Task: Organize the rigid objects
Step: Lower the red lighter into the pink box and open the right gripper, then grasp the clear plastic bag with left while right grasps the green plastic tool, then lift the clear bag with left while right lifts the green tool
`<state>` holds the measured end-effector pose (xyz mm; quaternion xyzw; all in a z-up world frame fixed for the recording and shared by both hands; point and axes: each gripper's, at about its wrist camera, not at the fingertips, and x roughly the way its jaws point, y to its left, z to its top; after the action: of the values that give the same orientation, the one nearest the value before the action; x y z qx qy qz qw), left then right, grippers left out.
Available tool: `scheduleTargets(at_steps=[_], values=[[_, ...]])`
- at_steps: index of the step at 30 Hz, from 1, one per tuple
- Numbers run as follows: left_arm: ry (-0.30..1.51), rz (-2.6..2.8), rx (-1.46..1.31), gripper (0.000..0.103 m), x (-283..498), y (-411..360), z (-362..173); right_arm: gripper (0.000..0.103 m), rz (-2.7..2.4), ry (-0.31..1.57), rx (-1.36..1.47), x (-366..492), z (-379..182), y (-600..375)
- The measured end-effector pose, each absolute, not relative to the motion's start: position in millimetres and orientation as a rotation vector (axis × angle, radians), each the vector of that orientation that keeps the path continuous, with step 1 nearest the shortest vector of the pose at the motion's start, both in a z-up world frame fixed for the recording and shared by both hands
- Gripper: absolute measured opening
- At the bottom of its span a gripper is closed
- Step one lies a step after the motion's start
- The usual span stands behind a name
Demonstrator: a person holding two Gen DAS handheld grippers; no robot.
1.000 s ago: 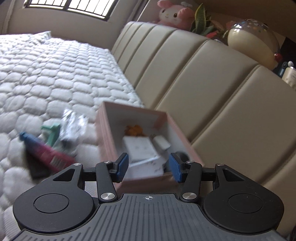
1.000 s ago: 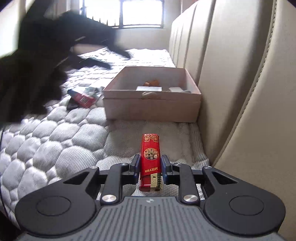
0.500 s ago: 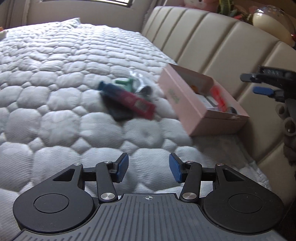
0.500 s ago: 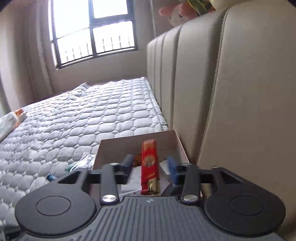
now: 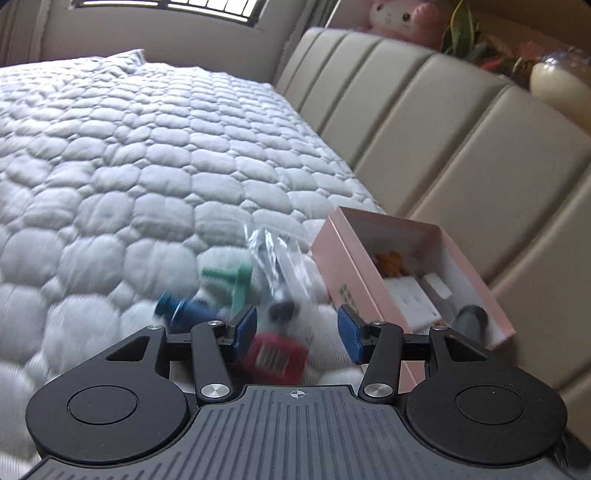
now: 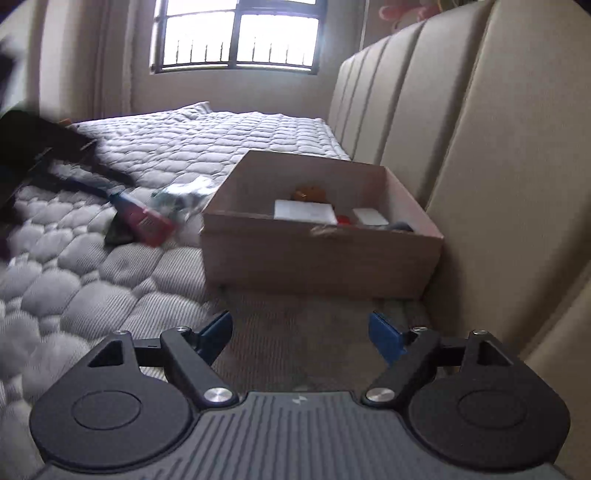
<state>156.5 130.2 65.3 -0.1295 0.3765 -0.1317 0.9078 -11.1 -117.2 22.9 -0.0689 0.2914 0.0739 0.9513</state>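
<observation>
A pink cardboard box (image 5: 332, 254) sits on the quilted bed against the headboard, holding white packets, an orange item and a small red piece (image 6: 343, 220). Left of the box lies a blurred pile: a red tube with a blue cap (image 5: 275, 356), a green plastic piece (image 5: 236, 280) and a clear plastic bag (image 5: 277, 273). My left gripper (image 5: 297, 334) hovers open right over this pile, the tube's red end showing between its fingers, untouched. My right gripper (image 6: 300, 336) is in front of the box (image 6: 321, 258), its jaws opening with nothing between them.
The padded beige headboard (image 6: 480, 147) runs along the right, close behind the box. A flat black item (image 6: 118, 233) lies by the tube. The left hand's dark tool (image 6: 37, 147) fills the left edge of the right wrist view. A shelf above holds a plush toy (image 5: 400, 16).
The right gripper lifted the red lighter over the box, let it go and drew back, now empty. The left gripper swung away from the box and came down close over the pile.
</observation>
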Motion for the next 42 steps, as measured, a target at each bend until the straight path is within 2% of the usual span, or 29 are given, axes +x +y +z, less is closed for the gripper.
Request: scheduleTargets(at_steps=[7, 9, 10, 11, 12, 16, 21, 28, 31, 36, 42], values=[[0.970, -0.185, -0.136, 0.050, 222.5, 90.6, 24.7, 0.082, 0.201, 0.565, -0.127, -35.8, 23.3, -120.0], [0.941, -0.176, -0.100, 0.046, 222.7, 84.1, 24.1, 0.082, 0.201, 0.560, -0.125, -36.8, 24.7, -124.3], [0.934, -0.175, -0.106, 0.037, 221.7, 84.1, 24.7, 0.082, 0.198, 0.559, -0.125, -35.8, 24.3, -126.6], [0.921, -0.184, -0.122, 0.034, 219.2, 85.8, 25.9, 0.082, 0.195, 0.560, -0.123, -36.3, 24.2, -128.5], [0.911, -0.198, -0.137, 0.034, 215.6, 87.7, 27.5, 0.082, 0.192, 0.562, -0.118, -34.5, 23.8, -130.1], [0.855, -0.235, -0.187, 0.034, 181.3, 106.0, 37.4, 0.082, 0.178, 0.568, -0.103, -33.2, 21.8, -134.8], [0.776, -0.267, -0.265, 0.034, 102.1, 145.7, 51.9, 0.082, 0.200, 0.574, -0.100, -28.8, 25.3, -126.4], [0.752, -0.184, -0.353, 0.034, 4.1, 206.3, 42.7, 0.082, 0.313, 0.565, -0.124, -7.2, 43.3, -78.2], [0.737, -0.138, -0.376, 0.034, -17.5, 223.4, 40.0, 0.080, 0.381, 0.586, -0.092, 17.7, 55.9, -50.7], [0.733, -0.104, -0.414, 0.034, -29.9, 239.8, 32.2, 0.070, 0.445, 0.670, -0.023, 73.5, 73.5, 4.1], [0.735, -0.109, -0.405, 0.034, -28.2, 246.8, 26.0, 0.070, 0.319, 0.739, 0.027, 164.3, 69.4, 45.3]])
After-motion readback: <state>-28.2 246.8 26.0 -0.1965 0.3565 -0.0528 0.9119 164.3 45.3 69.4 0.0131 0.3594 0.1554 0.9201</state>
